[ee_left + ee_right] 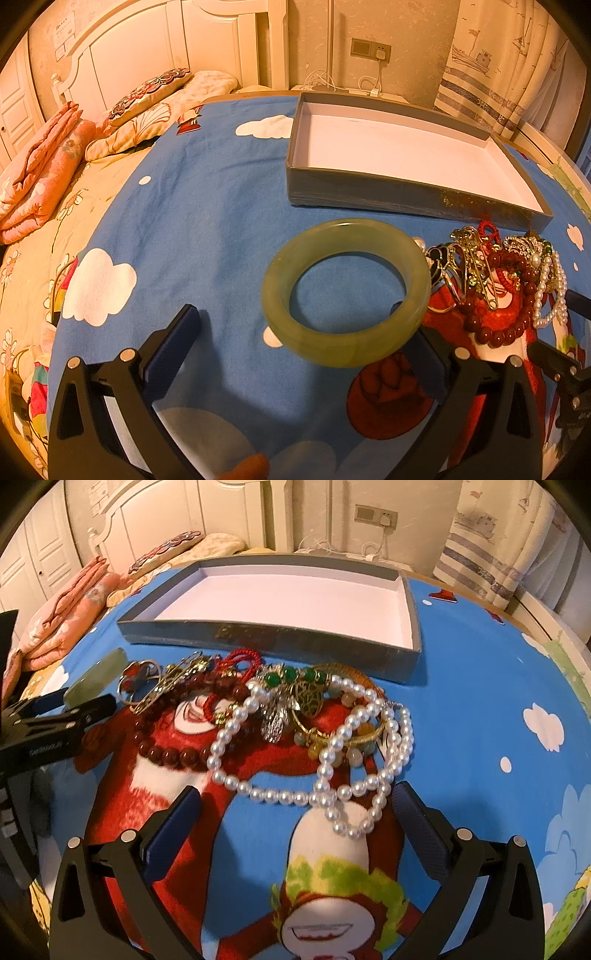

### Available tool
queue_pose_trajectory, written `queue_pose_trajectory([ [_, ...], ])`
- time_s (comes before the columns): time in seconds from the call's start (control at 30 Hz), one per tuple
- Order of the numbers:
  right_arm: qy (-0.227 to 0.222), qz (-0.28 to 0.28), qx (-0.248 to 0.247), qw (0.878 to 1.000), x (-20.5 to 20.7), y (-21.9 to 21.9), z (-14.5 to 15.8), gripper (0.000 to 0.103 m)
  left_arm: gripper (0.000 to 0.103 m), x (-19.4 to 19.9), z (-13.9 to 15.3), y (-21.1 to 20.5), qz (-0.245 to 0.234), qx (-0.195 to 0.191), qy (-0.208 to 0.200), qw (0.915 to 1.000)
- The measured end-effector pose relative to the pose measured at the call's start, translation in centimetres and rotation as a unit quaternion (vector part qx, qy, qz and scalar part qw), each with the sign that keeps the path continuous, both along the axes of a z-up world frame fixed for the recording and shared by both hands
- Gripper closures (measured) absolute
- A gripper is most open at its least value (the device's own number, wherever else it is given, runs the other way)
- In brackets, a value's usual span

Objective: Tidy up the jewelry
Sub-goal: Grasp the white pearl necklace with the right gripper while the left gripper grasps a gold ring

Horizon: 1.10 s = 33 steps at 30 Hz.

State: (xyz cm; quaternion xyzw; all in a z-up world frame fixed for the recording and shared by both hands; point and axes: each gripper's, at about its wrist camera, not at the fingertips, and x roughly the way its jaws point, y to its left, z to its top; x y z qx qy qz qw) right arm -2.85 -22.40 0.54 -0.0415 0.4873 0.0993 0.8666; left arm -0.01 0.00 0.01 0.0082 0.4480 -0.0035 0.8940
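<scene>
- spreading wide, the left gripper point(295, 328) has its jaws well apart over the blue cartoon bedspread point(207, 206); the jade bangle point(345, 291) sits between and above the fingers, its right side against the right finger, the left finger clear of it.
- whether the bangle rests on that finger or on the cloth cannot be told.
- the right gripper point(295, 808) is just as wide open and holds nothing; a loop of the pearl necklace point(332, 775) lies on the cloth between its fingertips.
- the necklace belongs to a tangled jewelry pile point(280, 709) with a dark red bead bracelet point(166, 753), green beads and gold pieces.
- just behind the pile stands a shallow grey box point(280, 642) with a white inside.
- beyond are pillows point(147, 110), a white headboard point(147, 48), a wall socket point(369, 48) and a ship-print curtain point(498, 66).
</scene>
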Motion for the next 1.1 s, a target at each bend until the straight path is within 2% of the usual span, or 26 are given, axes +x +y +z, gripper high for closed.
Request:
queue_pose_trajectory([
  [0.07,0.003,0.007,0.008,1.000,-0.2,-0.3,0.1,0.004,0.002,0.0,0.0,0.0,0.000,0.000,0.000,1.0000],
  [0.2,0.005,0.014,0.065,0.998,-0.4,-1.9,0.6,0.004,0.002,0.0,0.0,0.0,0.006,0.000,0.000,1.0000],
  [0.4,-0.024,-0.017,0.105,0.994,-0.4,-4.7,1.5,0.004,0.002,-0.1,0.0,-0.2,0.011,0.000,0.003,0.9999],
  [0.73,-0.045,-0.034,0.116,0.992,1.2,-6.1,2.2,0.004,0.002,-1.7,0.2,0.1,-0.008,-0.004,0.012,0.9999],
  [0.83,-0.058,-0.018,0.121,0.991,1.2,-5.3,2.7,0.005,0.002,-3.4,0.7,0.7,-0.014,-0.032,-0.007,0.9994],
  [0.93,-0.077,0.016,0.126,0.989,0.8,-3.7,3.5,0.013,0.002,-5.1,1.3,1.7,-0.016,-0.065,-0.032,0.9973],
  [1.0,-0.077,0.035,0.131,0.988,0.9,-2.7,3.6,0.027,0.002,-5.8,1.6,2.1,-0.017,-0.072,-0.043,0.9963],
  [1.1,-0.069,0.046,0.141,0.987,1.2,-1.9,3.5,0.041,0.003,-6.7,1.9,2.6,-0.013,-0.076,-0.055,0.9955],
])
